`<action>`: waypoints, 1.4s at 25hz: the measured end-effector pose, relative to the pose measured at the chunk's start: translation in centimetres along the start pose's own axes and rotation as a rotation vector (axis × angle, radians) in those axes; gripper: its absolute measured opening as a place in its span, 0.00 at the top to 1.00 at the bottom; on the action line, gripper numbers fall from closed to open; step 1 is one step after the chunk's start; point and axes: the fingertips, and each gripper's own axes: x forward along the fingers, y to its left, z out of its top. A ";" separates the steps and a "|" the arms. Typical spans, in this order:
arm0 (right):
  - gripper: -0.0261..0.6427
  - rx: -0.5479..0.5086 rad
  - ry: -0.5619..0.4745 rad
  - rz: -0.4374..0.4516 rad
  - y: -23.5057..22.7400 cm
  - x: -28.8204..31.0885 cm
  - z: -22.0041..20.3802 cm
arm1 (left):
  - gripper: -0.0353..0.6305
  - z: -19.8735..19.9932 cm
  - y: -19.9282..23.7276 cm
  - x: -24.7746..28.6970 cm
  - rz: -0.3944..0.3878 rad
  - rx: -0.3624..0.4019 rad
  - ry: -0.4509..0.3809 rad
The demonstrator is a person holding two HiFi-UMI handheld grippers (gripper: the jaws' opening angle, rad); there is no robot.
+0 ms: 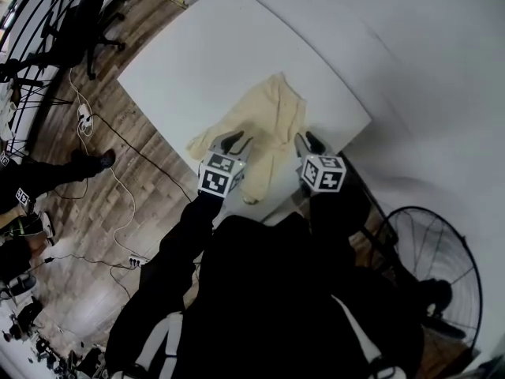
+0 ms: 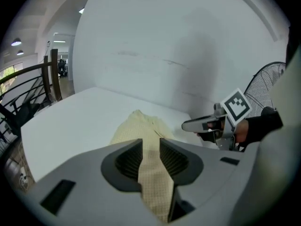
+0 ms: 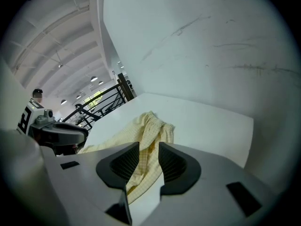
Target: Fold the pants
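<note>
Pants (image 1: 264,121) flat on white worktop (image 1: 197,54); L gripper (image 1: 237,140) & R gripper (image 1: 308,140) released, above near legs. Fan (image 1: 430,279) to R, cables (image 1: 85,119) on floor to L.

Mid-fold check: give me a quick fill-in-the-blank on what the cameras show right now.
The pants are pale ____.
They lie on a ____ table.
The left gripper and the right gripper both have their jaws ____.
The black fan stands on the ____.
Missing words: yellow; white; open; floor.
</note>
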 end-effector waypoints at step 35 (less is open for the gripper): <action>0.80 0.046 0.140 -0.192 -4.6 7.9 2.2 | 0.79 8.5 8.4 19.3 -0.076 0.095 0.222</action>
